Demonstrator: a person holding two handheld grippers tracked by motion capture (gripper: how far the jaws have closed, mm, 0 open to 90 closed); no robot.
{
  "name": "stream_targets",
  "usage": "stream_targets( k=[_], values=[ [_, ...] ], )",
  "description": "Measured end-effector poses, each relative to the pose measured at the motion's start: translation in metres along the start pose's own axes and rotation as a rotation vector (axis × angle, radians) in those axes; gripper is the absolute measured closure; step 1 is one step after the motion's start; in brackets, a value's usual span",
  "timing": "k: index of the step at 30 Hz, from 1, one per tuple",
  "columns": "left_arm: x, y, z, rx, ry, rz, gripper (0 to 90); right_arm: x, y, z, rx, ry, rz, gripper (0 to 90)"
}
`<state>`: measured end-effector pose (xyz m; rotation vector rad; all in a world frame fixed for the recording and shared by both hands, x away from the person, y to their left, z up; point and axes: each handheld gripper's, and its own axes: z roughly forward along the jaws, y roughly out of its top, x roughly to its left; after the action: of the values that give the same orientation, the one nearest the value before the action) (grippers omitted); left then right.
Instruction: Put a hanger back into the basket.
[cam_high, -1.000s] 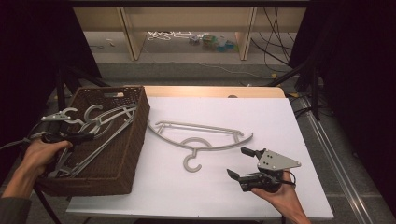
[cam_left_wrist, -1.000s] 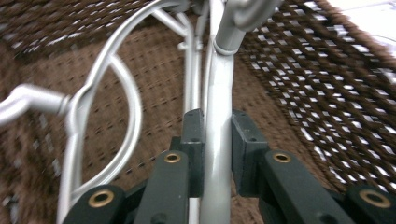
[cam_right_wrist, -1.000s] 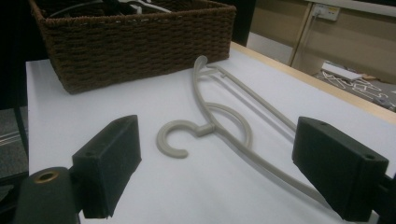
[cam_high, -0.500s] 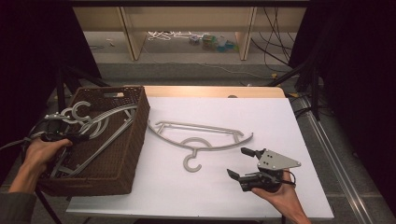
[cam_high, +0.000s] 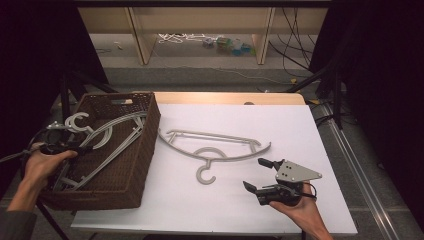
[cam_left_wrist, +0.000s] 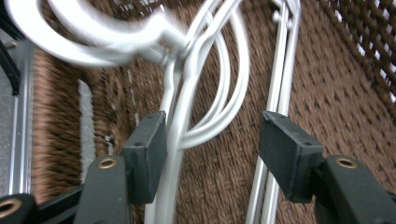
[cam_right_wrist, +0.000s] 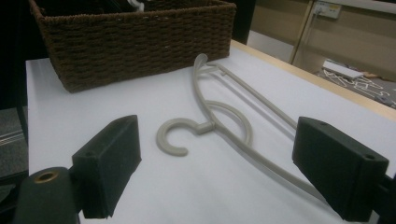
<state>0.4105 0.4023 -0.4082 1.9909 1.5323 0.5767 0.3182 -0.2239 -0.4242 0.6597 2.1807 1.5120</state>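
- Your right gripper (cam_high: 254, 173) rested low on the white table (cam_high: 200, 215) at about 5 o'clock, jaws spread wide with nothing between them. It would have done well to wait there until the left hand was clear.
- The loose grey hanger (cam_high: 210, 134) lay flat near the table's middle, at 11 o'clock from that gripper, with its hook turned toward you. That looked like the next piece to fetch.
- Your left gripper (cam_left_wrist: 212, 135) hung over the wicker basket (cam_high: 135, 170) at the table's 9 o'clock edge. Its jaws had just been opening. The stem of the basket hanger (cam_high: 115, 127) ran between the pads, close against one and not pinched.
- To finish the release cleanly, you needed to open fully and lift straight up, so no pad caught the stem or the hook (cam_high: 80, 122) poking over the rim.
- The hangers in the basket lay tangled, so a sideways pull could have dragged several out.
- The table top was plain and uncluttered, with a wooden strip along its 12 o'clock edge.
- Beyond, at 12 o'clock, stood a low wooden shelf (cam_high: 142, 45) with cables and small items on the floor, and the room was dark on both sides.
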Motion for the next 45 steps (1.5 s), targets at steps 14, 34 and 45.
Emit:
stream_targets(
  k=[14,34,45],
  values=[
    [-0.042,0.011,-0.038,-0.255,-0.061,-0.058,29.4,0.000,0.001,0.000,-0.011,-0.006,-0.002,16.2],
    [-0.150,0.013,-0.065,-0.512,-0.323,-0.019,22.4,-0.001,0.001,-0.001,-0.016,-0.006,0.001,16.2],
    [-0.184,0.008,-0.060,-0.586,-0.387,0.003,21.5,-0.004,-0.001,-0.002,-0.015,0.000,0.005,16.2]
  ],
)
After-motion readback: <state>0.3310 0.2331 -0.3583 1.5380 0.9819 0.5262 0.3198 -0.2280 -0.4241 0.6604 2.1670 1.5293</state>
